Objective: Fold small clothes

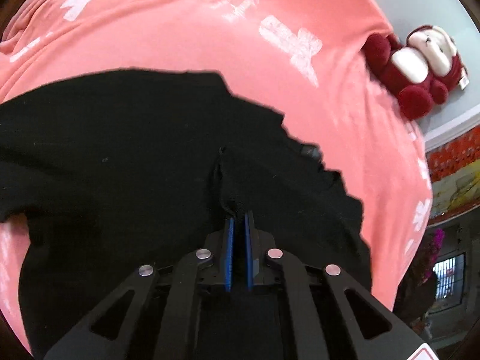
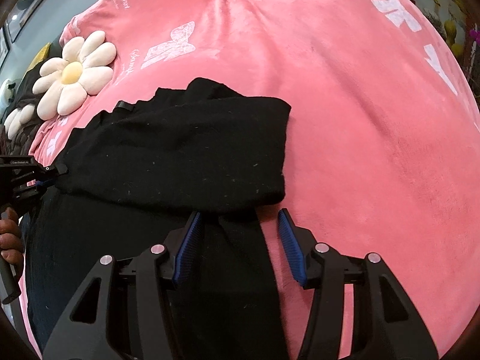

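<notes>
Black garment (image 2: 180,150) on pink blanket (image 2: 360,120), left gripper (image 1: 238,219) jaws pinching its fabric (a bunched fold), right gripper (image 2: 238,219) jaws wide.

- Even, soft daylight over your pink blanket (image 2: 360,120); no harsh glare on it
- Your black garment (image 1: 120,150) reads nearly flat black, folds barely showing; only lint specks catch light
- Fisheye bends both views hard, dark vignette at the corners
- The red plush toy (image 1: 420,69) smears slightly in the left wrist view; the window (image 1: 448,279) at the right edge blows out bright
</notes>
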Tool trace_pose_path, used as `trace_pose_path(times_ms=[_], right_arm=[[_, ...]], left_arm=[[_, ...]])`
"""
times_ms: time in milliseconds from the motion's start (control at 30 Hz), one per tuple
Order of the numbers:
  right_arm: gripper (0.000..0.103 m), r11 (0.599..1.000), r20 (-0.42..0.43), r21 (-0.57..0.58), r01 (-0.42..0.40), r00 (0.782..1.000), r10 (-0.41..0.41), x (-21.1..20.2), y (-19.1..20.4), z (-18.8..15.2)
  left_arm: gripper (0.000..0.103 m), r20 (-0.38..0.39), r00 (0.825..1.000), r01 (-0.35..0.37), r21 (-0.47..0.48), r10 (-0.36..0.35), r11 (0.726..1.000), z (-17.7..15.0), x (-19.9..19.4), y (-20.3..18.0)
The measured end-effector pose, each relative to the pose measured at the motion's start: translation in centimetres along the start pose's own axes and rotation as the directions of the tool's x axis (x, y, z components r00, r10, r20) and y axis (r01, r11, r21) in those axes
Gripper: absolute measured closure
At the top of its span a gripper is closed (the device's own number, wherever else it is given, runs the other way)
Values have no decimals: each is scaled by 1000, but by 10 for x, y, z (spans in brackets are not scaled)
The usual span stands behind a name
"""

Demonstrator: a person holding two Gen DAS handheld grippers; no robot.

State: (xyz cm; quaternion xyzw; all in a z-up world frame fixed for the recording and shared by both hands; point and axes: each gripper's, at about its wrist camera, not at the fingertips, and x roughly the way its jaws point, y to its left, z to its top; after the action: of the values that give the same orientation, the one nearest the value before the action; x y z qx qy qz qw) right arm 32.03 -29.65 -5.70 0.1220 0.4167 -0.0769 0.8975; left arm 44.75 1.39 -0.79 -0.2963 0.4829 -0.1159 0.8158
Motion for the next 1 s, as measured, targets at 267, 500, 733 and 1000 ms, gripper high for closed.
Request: trace_pose_path(times_ms=[267,500,733,1000], right_arm=[[59,1000,-5,15,-7,1000,7,9,-4,6],[81,976,5,213,-38,999,37,14,-55,13],[76,991,1,130,24,1000,-25,8,-37,6],[68,999,42,-42,10,999,-8,-68,-6,-19]], left_arm=[[99,116,993,3,26,-6,1000,30,-33,1],[99,30,999,-29,75,26,997,12,-7,3],[97,17,997,-78,77,77,994,7,1,19],[53,70,997,-18,-110,26,994,-7,-68,82]])
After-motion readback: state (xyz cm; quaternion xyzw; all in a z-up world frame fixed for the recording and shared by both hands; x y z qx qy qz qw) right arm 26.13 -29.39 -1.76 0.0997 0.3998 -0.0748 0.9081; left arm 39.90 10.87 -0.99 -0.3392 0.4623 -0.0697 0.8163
